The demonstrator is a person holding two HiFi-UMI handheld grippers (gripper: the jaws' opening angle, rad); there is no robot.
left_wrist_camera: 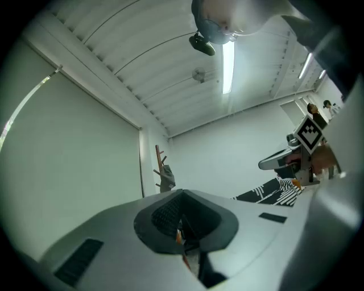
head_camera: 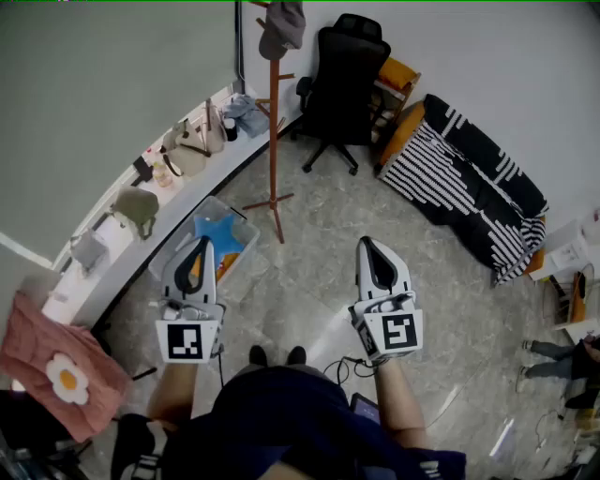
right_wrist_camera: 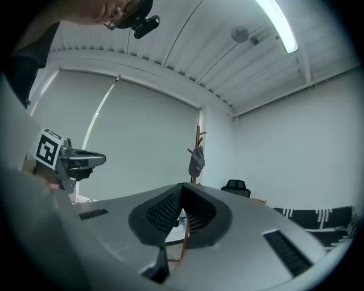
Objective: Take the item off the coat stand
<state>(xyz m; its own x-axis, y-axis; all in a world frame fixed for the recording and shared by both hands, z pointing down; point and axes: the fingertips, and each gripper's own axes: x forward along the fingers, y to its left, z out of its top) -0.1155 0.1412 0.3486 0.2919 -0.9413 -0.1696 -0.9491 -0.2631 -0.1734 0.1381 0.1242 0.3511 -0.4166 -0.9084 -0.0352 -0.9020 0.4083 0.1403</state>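
A brown wooden coat stand (head_camera: 273,122) rises from the floor ahead of me, and a grey cap (head_camera: 281,26) hangs at its top. My left gripper (head_camera: 201,244) and right gripper (head_camera: 366,244) are held low, side by side, well short of the stand, and both point toward it. Each has its jaws together with nothing between them. In the left gripper view the stand (left_wrist_camera: 158,163) and cap (left_wrist_camera: 166,179) are small and far off. The right gripper view has the cap (right_wrist_camera: 196,161) on the stand (right_wrist_camera: 198,142) above its jaw tips.
A black office chair (head_camera: 342,80) stands behind the coat stand. A striped sofa (head_camera: 469,178) lies along the right wall. On the left runs a white ledge (head_camera: 122,253) with bags, a clear bin (head_camera: 223,236) below it and a pink cloth (head_camera: 56,366) nearby.
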